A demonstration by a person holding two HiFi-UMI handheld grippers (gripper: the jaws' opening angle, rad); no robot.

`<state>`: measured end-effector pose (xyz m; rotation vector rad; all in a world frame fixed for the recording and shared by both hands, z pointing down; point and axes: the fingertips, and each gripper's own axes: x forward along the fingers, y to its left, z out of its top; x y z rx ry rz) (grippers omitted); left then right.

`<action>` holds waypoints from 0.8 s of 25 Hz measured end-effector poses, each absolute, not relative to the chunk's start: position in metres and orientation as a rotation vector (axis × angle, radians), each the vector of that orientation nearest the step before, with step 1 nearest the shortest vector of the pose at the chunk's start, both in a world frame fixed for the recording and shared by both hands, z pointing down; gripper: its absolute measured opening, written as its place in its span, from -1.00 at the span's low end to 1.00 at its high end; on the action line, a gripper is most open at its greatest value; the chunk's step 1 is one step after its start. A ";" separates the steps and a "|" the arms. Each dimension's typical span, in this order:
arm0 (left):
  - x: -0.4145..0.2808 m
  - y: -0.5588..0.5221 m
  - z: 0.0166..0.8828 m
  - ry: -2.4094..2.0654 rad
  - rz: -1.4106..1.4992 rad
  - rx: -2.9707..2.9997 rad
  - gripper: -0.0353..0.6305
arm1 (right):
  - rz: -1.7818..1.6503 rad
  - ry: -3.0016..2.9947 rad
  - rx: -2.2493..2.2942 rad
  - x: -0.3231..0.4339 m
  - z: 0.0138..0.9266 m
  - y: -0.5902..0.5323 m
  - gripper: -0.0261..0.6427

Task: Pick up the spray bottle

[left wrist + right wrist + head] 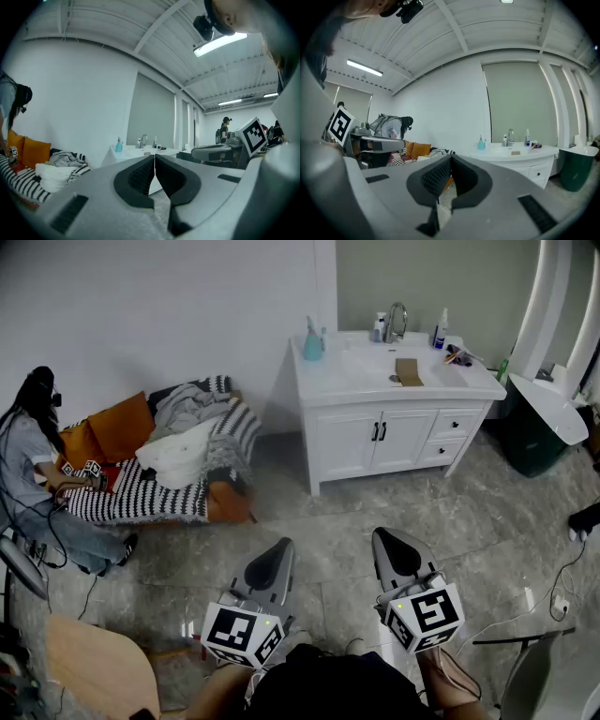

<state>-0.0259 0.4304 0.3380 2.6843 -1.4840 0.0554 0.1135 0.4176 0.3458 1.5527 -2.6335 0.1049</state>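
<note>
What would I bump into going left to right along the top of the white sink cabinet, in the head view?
Teal bottle → small bottle → faucet → tall white bottle with a blue top → small colorful things.

So, what's around me: far across the grey marble floor (309, 540) there's a white sink table (323, 381) with cupboard doors and drawers underneath. It's got a chrome faucet (396, 322) at the back and a brown pad (408, 371) lying flat by the basin. Right of it there's a dark green bin (530, 442). Over on the left, against the wall, is a sofa with a striped blanket (141, 502), orange cushions (120, 426), a heap of grey clothes (192, 407) and a white bundle (178, 454). A person (28, 465) is sitting at its left end. Near left there's a wooden chair seat (98, 667), and a cable (553, 582) runs along the floor on the right.
</note>
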 end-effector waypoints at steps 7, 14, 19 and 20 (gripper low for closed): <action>-0.033 0.431 0.337 -1.486 0.043 2.675 -0.87 | 0.109 -2.651 1.552 0.107 0.341 0.421 -0.90; -0.042 0.430 0.338 -1.475 0.058 2.678 -0.87 | 0.092 -2.631 1.562 0.099 0.341 0.420 -0.90; -0.053 0.421 0.343 -1.446 0.075 2.686 -0.87 | 0.114 -2.627 1.555 0.083 0.343 0.411 -0.90; -0.055 0.420 0.344 -1.434 0.086 2.692 -0.87 | 0.113 -2.622 1.555 0.079 0.344 0.408 -0.90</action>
